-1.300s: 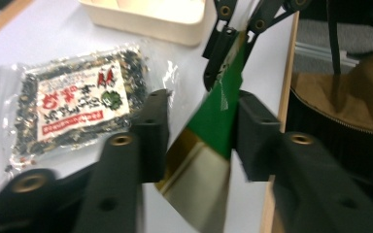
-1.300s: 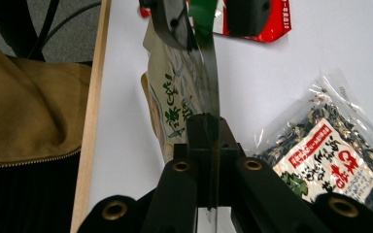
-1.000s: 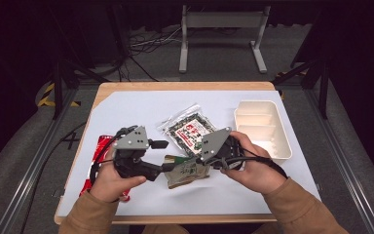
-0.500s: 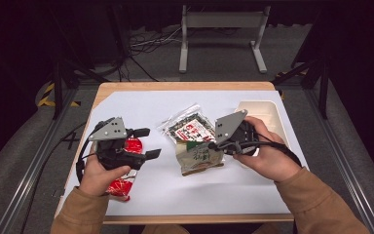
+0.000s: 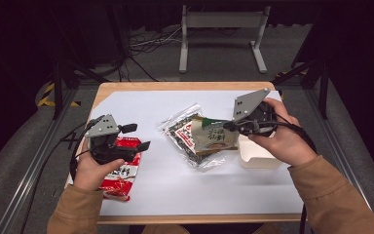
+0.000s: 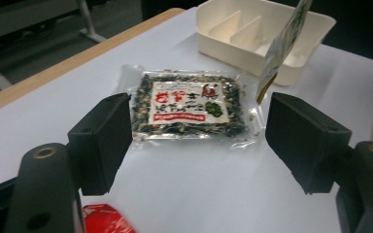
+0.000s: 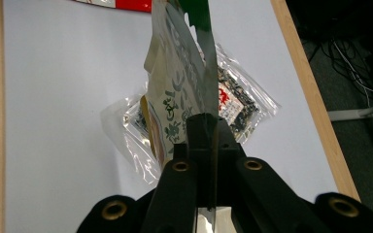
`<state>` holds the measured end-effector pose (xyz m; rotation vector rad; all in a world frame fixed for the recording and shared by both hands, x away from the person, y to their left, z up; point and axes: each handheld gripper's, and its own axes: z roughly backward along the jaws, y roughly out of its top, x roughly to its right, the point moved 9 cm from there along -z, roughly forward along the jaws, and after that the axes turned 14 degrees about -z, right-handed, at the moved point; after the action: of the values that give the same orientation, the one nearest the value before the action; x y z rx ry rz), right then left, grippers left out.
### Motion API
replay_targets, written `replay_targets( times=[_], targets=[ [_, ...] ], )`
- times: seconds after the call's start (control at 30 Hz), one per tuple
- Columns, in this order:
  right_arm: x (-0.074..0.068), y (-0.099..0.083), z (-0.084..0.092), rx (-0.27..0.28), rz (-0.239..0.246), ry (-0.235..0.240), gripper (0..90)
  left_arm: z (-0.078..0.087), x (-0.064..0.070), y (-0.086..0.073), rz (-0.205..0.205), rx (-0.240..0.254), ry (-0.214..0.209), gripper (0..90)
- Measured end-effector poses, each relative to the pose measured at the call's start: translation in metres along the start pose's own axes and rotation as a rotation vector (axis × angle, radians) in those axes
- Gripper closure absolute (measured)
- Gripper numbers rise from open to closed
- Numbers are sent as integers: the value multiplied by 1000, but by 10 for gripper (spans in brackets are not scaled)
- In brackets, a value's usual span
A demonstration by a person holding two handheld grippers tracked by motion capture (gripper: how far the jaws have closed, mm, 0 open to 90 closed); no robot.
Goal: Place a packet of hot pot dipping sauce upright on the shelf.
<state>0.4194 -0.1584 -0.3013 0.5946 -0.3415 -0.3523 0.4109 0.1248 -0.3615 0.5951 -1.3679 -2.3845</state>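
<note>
Green-topped pouch pinched by edge in your right gripper, hanging above clear seaweed bag, beside white tray. Left gripper spread, empty, over red packet. Keep pinch firm; lower pouch flat into tray compartment.

We see a glossy clear plastic bag, a matt white plastic tray, and a wooden-edged table.

We see a recording lab or test studio, not a home: a wooden tabletop with a white sheet stands in a dark room, aluminium frame rails beside it, loose cables on the grey floor.
</note>
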Motion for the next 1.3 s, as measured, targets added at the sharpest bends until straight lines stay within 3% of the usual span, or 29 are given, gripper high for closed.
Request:
replay_targets(
  times=[0.3, 0.43, 0.53, 1.3],
  targets=[
    [31, -8, 9, 21, -46, -61, 893, 2, -11, -9, 41, -10, 40, 252],
    [44, -11, 13, 29, -66, -88, 894, 2, -16, -18, 66, -64, 54, 255],
    [55, -13, 17, 33, -78, -110, 894, 2, -17, -21, 78, -67, 60, 262],
    [122, -26, 34, 42, -93, -251, 893, 12, -19, -35, 85, -86, 110, 260]
  ],
)
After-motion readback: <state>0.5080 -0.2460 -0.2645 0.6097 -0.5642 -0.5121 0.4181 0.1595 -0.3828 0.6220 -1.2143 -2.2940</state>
